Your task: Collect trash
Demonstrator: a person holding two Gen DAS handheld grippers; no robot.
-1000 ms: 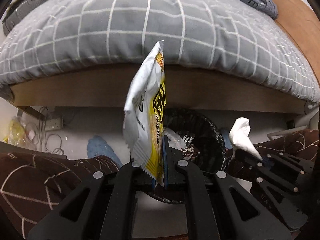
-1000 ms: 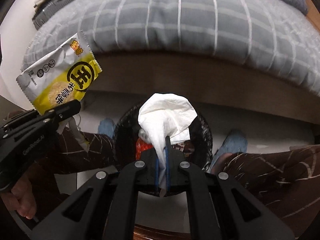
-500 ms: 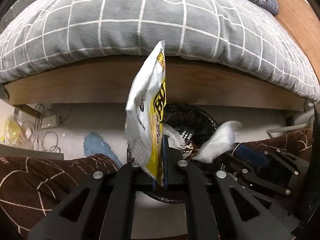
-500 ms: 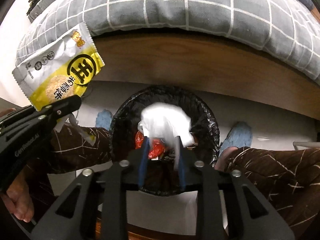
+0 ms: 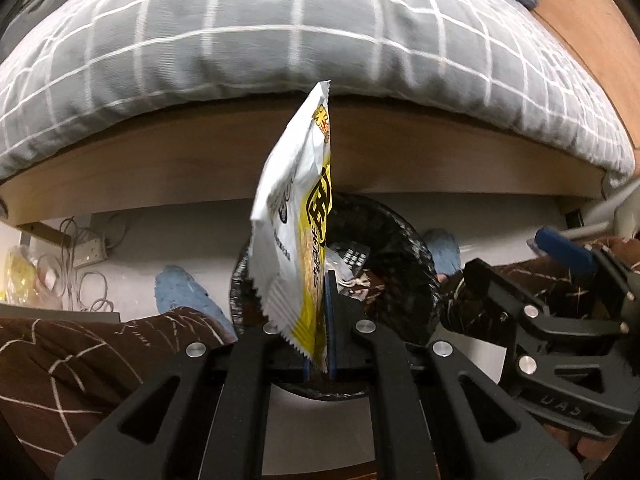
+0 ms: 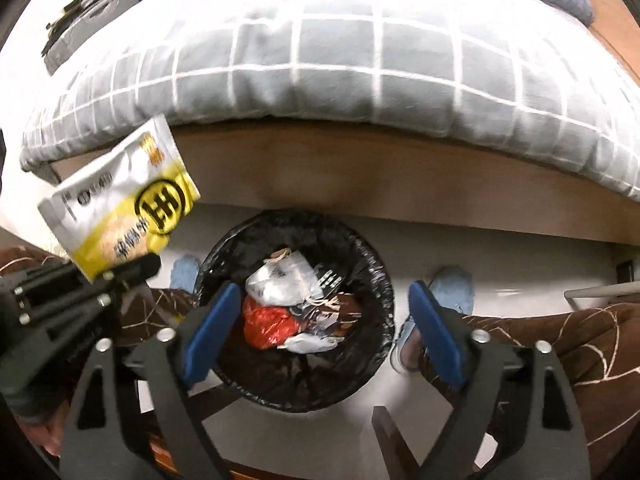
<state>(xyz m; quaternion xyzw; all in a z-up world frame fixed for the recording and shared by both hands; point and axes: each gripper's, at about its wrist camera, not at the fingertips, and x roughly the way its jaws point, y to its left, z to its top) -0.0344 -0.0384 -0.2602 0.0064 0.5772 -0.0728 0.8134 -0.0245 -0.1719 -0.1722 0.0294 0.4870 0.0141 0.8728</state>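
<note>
Now the right gripper [image 6: 320, 332], its jaws just sprung wide and empty above the black-lined bin [image 6: 376, 280], has done its drop, while the left gripper [image 5: 316, 320] stays clenched on the yellow snack wrapper [image 5: 298, 232], which next needs carrying over the bin's mouth and releasing.

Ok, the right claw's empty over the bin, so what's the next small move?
Probably ease the left claw a little further over the bin and open it. It is shut on the snack wrapper, which is not squarely above the opening, while the right claw, whose jaws have just been opening, holds nothing.
</note>
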